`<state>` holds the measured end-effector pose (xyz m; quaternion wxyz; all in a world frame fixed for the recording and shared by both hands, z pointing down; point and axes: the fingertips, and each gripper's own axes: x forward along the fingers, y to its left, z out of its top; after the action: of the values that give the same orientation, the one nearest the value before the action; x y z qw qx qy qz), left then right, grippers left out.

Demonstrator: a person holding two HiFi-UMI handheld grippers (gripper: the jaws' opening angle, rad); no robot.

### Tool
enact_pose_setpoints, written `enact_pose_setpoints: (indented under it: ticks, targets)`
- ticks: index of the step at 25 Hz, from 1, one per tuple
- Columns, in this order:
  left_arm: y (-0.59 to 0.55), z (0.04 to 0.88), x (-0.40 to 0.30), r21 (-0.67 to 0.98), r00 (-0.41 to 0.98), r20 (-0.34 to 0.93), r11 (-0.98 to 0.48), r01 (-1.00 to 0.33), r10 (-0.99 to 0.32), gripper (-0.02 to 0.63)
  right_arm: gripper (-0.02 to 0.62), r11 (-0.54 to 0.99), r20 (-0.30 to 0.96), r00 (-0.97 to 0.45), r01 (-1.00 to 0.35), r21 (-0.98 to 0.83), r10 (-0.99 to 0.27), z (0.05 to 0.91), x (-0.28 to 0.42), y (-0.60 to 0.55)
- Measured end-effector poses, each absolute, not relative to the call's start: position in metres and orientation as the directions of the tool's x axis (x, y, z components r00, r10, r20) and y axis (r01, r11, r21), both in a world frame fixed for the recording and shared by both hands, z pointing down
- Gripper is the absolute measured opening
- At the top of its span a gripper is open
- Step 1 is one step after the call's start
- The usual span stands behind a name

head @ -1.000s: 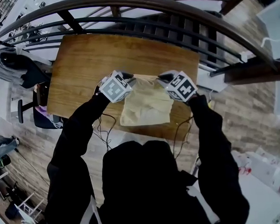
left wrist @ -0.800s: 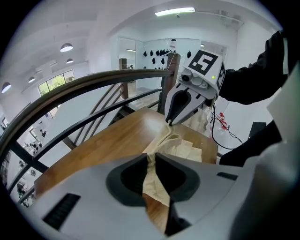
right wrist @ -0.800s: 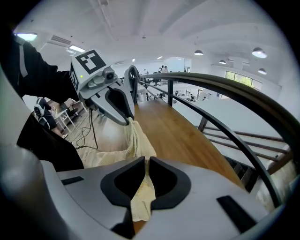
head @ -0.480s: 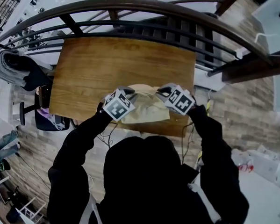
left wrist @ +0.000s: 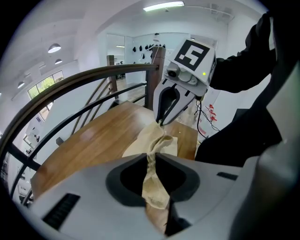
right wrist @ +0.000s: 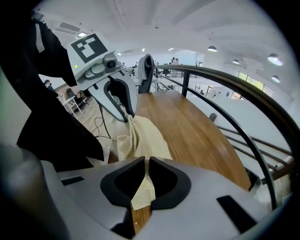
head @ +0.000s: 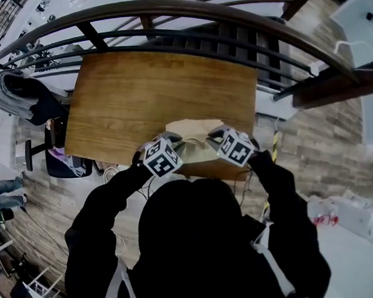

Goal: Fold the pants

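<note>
Cream pants [head: 189, 134] lie bunched at the near edge of the wooden table [head: 140, 98]. My left gripper [head: 174, 144] is shut on a gathered edge of the cloth, which shows pinched between its jaws in the left gripper view [left wrist: 151, 159]. My right gripper [head: 213, 137] is shut on the same edge a little to the right; the fabric [right wrist: 143, 185] runs up through its jaws. Each gripper sees the other across a short span of twisted cloth: the right gripper [left wrist: 161, 121] and the left gripper [right wrist: 127, 115]. The pants' near part is hidden under the marker cubes and my arms.
A dark curved railing [head: 186, 14] runs along the table's far side. A chair [head: 56, 155] stands off the table's left end, and cables [head: 116, 174] hang below the near edge. A person [head: 21, 95] is at the far left.
Both grippers have come toward me, from mid-table to the near edge, pulling the held edge of the pants with them. Less of the cloth now shows flat on the table.
</note>
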<state>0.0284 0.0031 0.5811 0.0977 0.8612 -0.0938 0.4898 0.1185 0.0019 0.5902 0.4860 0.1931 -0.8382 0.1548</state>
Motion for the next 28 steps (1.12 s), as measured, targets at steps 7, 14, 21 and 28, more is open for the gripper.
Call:
enact_pose_setpoints:
  ticks: [7,14,21,28]
  targets:
    - [0.041,0.592,0.027,0.148,0.468,0.882,-0.978,-0.148,0.063,0.078,0.063,0.905,0.902,-0.428,-0.403,-0.132,-0.059,0.605,0.108,0.037]
    - [0.033,0.580,0.034,0.150,0.509,0.860,-0.974,-0.168,0.045,0.103,0.086,0.901,0.887,-0.451,-0.419,-0.112,-0.100,0.593,0.103,0.032]
    - [0.013,0.567,0.032,0.117,0.541,0.840,-0.965,-0.233,-0.029,0.103,0.086,0.872,0.870,-0.450,-0.486,-0.050,-0.201,0.581,0.100,0.013]
    - [-0.009,0.544,0.031,0.108,0.582,0.807,-0.945,-0.309,-0.098,0.098,0.084,0.813,0.814,-0.500,-0.579,-0.059,-0.297,0.553,0.091,-0.003]
